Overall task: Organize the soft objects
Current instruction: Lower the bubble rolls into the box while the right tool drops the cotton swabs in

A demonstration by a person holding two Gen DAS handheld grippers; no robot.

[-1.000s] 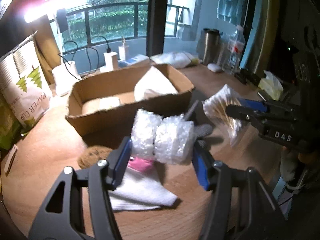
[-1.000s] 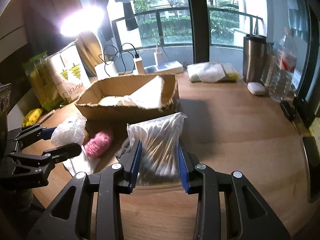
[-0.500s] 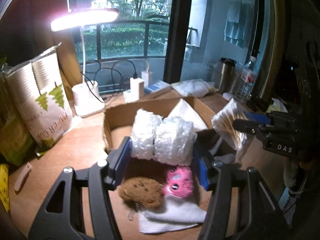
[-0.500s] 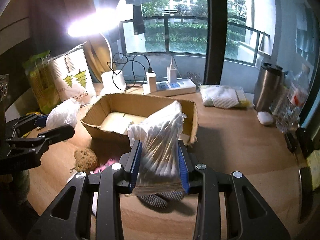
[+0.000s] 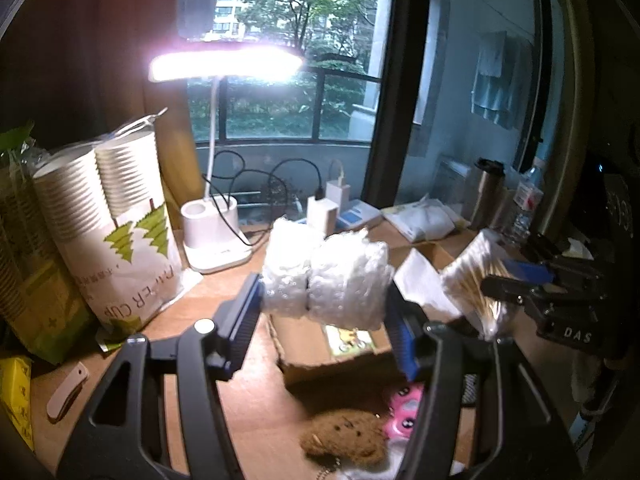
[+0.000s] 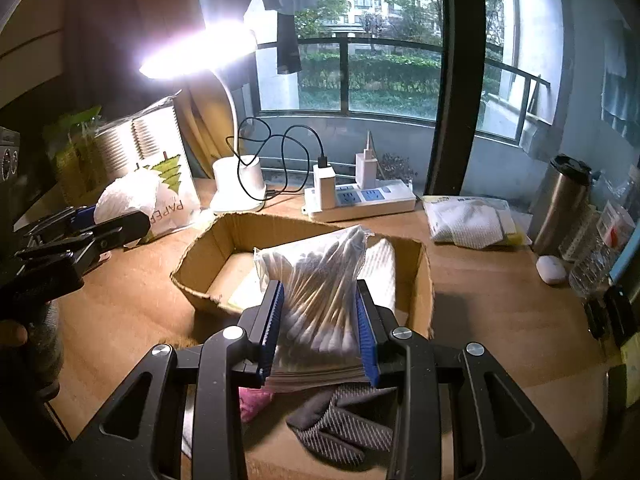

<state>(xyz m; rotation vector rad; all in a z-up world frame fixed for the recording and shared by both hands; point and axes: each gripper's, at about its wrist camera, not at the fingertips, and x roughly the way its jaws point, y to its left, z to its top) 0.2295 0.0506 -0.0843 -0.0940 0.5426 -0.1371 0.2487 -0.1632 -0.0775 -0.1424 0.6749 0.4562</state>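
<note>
- Left claw [image 5: 324, 312] grips a bubble wrap bundle [image 5: 326, 280], mid-frame over the cardboard box [image 5: 340, 364].
- Right claw [image 6: 320, 332] clamps a cotton swab bag [image 6: 320, 296] at the box's near edge.
- "PAPER CUP" reads on the cup sleeve [image 5: 120, 240], left; bare tabletop [image 6: 500, 320] lies right.

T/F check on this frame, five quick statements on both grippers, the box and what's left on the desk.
1. The left gripper holds a bubble wrap bundle. True.
2. The right gripper is empty. False: it is shut on a bag of cotton swabs.
3. The cardboard box already has something white inside. True.
4. The desk lamp is off. False: it is lit and glaring.
5. The pink toy sits inside the box. False: it lies on the desk in front of the box, beside a brown plush.
</note>
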